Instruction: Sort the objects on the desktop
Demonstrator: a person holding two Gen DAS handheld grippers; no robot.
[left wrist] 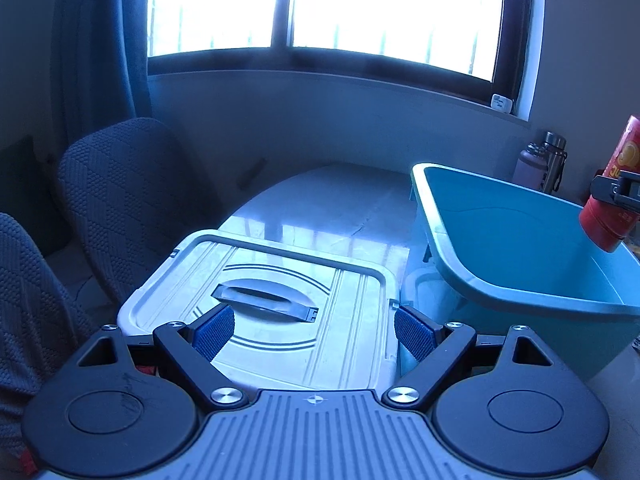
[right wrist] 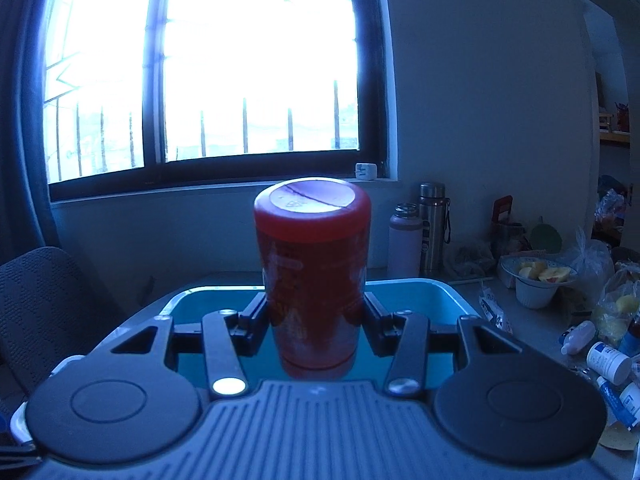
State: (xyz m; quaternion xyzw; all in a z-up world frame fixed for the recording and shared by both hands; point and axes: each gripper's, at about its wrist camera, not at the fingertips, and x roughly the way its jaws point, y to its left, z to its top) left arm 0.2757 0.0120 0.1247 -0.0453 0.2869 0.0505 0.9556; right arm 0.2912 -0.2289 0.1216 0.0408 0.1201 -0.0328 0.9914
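Observation:
My right gripper (right wrist: 314, 316) is shut on a red can (right wrist: 314, 272), held upright above the teal tub (right wrist: 420, 284). In the left wrist view the same red can (left wrist: 614, 192) hangs over the right part of the teal tub (left wrist: 520, 248), clamped by the right gripper's finger (left wrist: 618, 192). My left gripper (left wrist: 314, 334) is open and empty, hovering above a white lidded box (left wrist: 264, 300) with a grey handle (left wrist: 266, 298). The box stands just left of the tub.
Two flasks (right wrist: 424, 232) stand by the wall behind the tub. A bowl of fruit (right wrist: 534, 280), plastic bags and small bottles and tubes (right wrist: 608, 360) crowd the table's right side. Grey chairs (left wrist: 120, 200) stand to the left, under the window.

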